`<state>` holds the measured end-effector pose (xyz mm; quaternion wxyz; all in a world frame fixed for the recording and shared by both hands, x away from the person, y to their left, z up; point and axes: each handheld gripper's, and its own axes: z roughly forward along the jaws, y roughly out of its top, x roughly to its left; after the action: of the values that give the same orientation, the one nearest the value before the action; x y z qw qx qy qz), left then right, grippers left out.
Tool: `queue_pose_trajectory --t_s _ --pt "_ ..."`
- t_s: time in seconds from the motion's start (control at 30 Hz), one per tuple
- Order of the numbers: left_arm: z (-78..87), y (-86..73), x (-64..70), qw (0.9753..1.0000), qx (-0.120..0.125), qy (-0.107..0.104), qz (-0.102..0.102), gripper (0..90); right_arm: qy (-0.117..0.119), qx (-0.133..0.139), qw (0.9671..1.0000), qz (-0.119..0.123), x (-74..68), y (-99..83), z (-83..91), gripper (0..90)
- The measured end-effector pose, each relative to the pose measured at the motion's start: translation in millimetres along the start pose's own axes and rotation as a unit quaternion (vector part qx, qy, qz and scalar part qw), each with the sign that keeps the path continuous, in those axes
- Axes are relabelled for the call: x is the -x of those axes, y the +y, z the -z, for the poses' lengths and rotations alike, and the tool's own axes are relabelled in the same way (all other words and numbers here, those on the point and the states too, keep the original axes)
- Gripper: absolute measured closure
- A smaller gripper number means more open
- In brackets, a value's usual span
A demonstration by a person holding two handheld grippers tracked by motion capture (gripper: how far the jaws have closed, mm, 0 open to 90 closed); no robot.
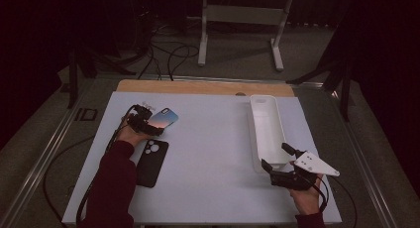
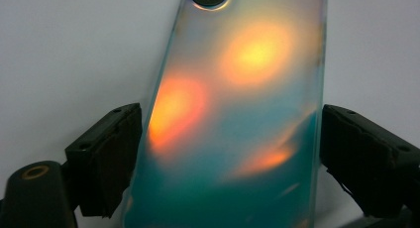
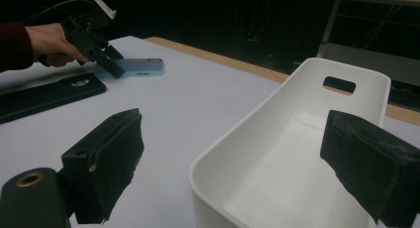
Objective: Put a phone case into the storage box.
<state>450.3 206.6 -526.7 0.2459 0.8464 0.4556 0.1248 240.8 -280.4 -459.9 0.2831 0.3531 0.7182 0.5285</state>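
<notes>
Phone cases: two on the table (image 1: 213,188), both at its left part.
Iridescent case (image 1: 165,118): one, shining in teal and orange colours; it lies flat on the far left area of the table, with a round camera opening at its far end in the left gripper view.
Black case (image 1: 152,162): one, with several round holes near its top; it lies flat just beside the person's left sleeve (image 1: 113,188), nearer to the person than the iridescent case and apart from it.
Left gripper (image 1: 146,124): one, held in the left hand (image 1: 130,134); its two fingers (image 2: 106,158) stand apart on both sides of the iridescent case. The left finger is very near the case edge; I cannot tell if it touches. The right finger stands a little apart from the other edge.
White bin (image 1: 266,131): one, long and narrow, with a handle slot in its far wall; it stands at the right part of the table and looks empty inside.
Right gripper (image 1: 279,161): one, held in the right hand (image 1: 306,196), with a grey three-cornered plate on top; its fingers are wide apart and hold nothing, one at each side of the bin's near end.
Cables: one trails from each gripper toward the person.
</notes>
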Motion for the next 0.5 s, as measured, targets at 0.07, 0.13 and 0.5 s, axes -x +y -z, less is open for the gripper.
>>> queue_pose_trajectory --t_s 0.07,0.13,0.5 --pt "0.7 0.4 1.0 1.0000 -0.003 0.001 -0.004 14.2 -0.001 0.000 1.0000 0.000 0.0 0.3 0.3 9.0" --pt "0.8 0.5 1.5 1.0000 -0.003 0.001 -0.005 14.7 -0.001 0.000 1.0000 0.000 0.5 0.5 0.6 9.0" --pt "4.2 1.2 -2.8 0.9999 -0.004 0.014 0.009 17.0 -0.005 0.003 1.0000 -0.004 2.7 0.2 2.2 9.0"
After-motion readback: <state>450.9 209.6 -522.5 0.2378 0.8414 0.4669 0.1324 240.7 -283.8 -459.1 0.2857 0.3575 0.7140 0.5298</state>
